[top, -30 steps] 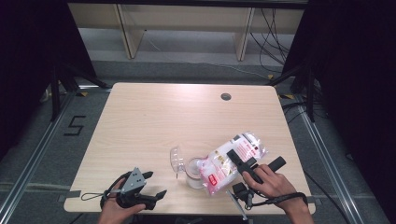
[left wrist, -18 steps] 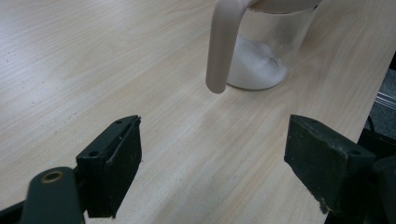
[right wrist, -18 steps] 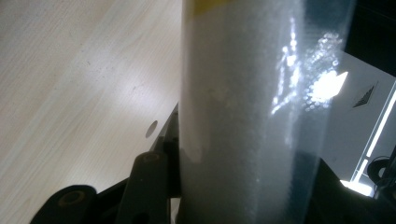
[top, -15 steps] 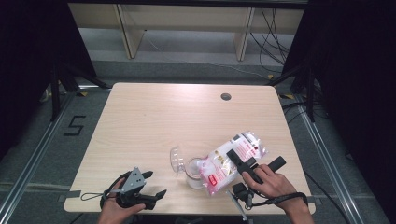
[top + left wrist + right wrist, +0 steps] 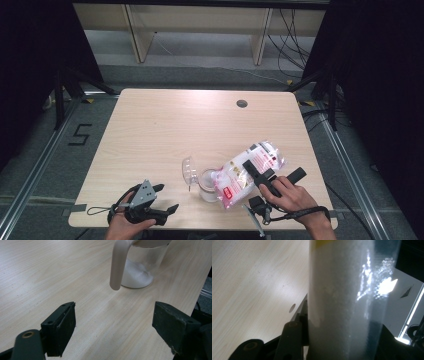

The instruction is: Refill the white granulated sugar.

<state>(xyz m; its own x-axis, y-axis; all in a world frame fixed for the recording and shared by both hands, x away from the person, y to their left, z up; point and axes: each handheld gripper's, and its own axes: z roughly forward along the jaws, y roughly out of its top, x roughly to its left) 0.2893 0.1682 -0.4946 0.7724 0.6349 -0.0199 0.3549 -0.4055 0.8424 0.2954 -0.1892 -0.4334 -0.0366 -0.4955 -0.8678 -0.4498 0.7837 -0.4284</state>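
A clear plastic cup (image 5: 207,186) with its lid flipped open to the left stands near the table's front edge. White granules lie in its bottom (image 5: 138,277), and a beige handle (image 5: 117,265) hangs at its side. A bag of white granules (image 5: 250,167) with red print lies tilted, its lower end over the cup. My right gripper (image 5: 270,172) is shut on the bag (image 5: 342,302), which sits between its jaws. My left gripper (image 5: 167,197) rests at the front left, open and holding nothing, its jaws (image 5: 113,322) pointing at the cup.
The light wooden table (image 5: 165,125) has a round cable hole (image 5: 242,103) at the back right. Pale shelving (image 5: 200,30) stands beyond it. Dark curtains and metal floor rails flank both sides.
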